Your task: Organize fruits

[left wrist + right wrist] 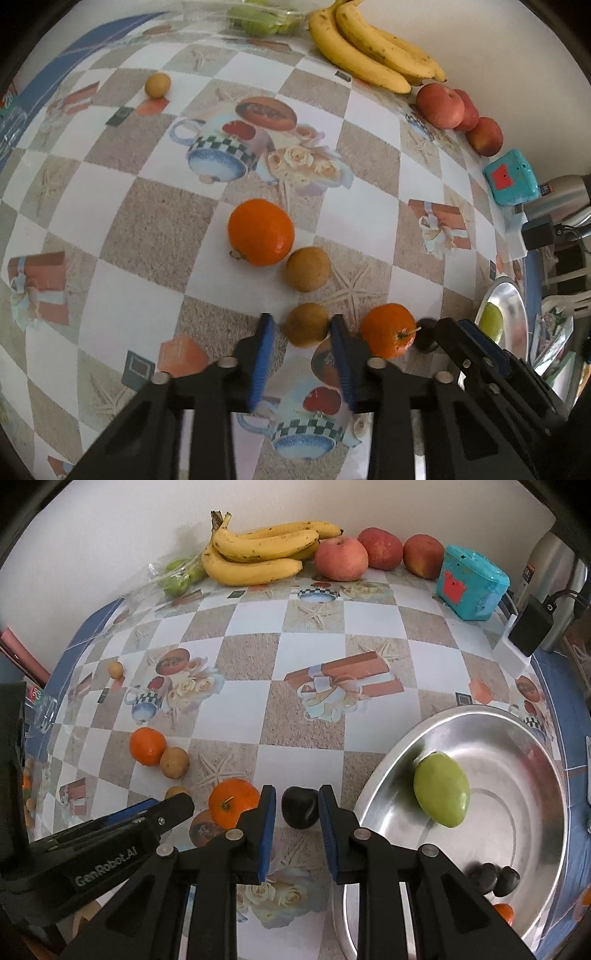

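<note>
My left gripper [301, 325] is open around a small brown fruit [306, 324] on the table; it also shows in the right wrist view [173, 805]. An orange [388, 329] lies just right of it. My right gripper [297, 797] is open around a dark plum [300, 806]. A steel bowl [535, 760] on the right holds a green mango [441, 788], dark plums [493, 877] and an orange. A bigger orange [260, 232] and another brown fruit [307, 268] lie ahead.
Bananas [255, 550], three red apples [341, 558] and a bag of green fruit [179, 574] line the back wall. A teal box [469, 581], a charger [526, 631] and a kettle [550, 572] stand at the back right. A lone brown fruit [157, 85] lies far left.
</note>
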